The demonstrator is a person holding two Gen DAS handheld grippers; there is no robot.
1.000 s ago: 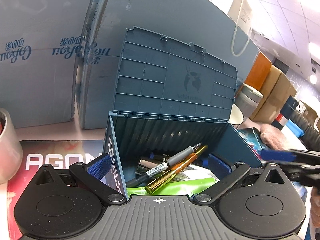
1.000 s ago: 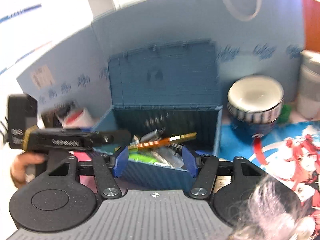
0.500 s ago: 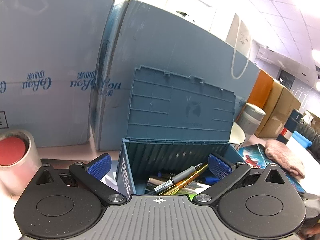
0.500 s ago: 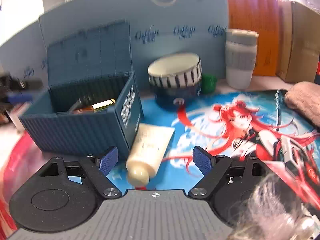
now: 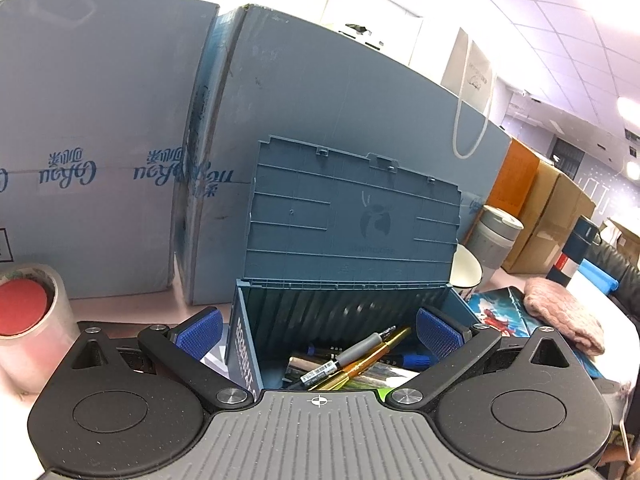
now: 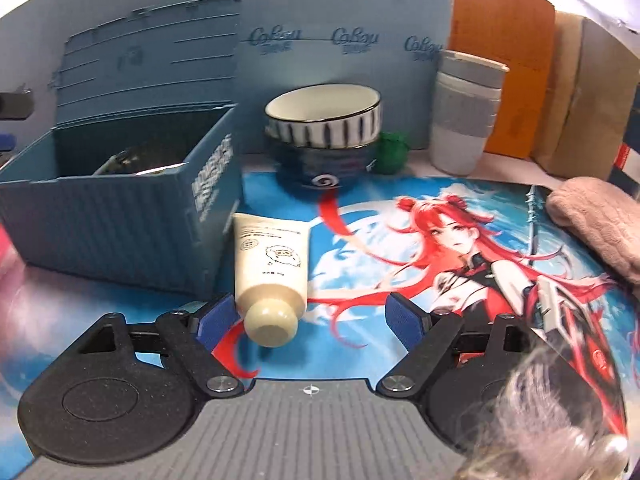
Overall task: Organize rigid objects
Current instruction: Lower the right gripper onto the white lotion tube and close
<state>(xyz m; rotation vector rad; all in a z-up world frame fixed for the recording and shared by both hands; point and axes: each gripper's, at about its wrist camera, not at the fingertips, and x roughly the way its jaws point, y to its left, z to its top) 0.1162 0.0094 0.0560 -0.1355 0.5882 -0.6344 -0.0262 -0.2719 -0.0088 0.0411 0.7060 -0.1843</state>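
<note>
Cream tube (image 6: 272,260) lies flat on the mat, cap nearest — just beside the open blue box (image 6: 120,216) holding pens (image 5: 360,356)

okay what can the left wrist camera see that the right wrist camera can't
Only the left wrist view shows the pens lying inside the box, the tape roll and the open left gripper. Only the right wrist view shows the cream tube lying on the anime mat beside the box, the striped bowl and the open right gripper. Both show the blue storage box with its lid up, the grey cup and the pink cloth.
</note>
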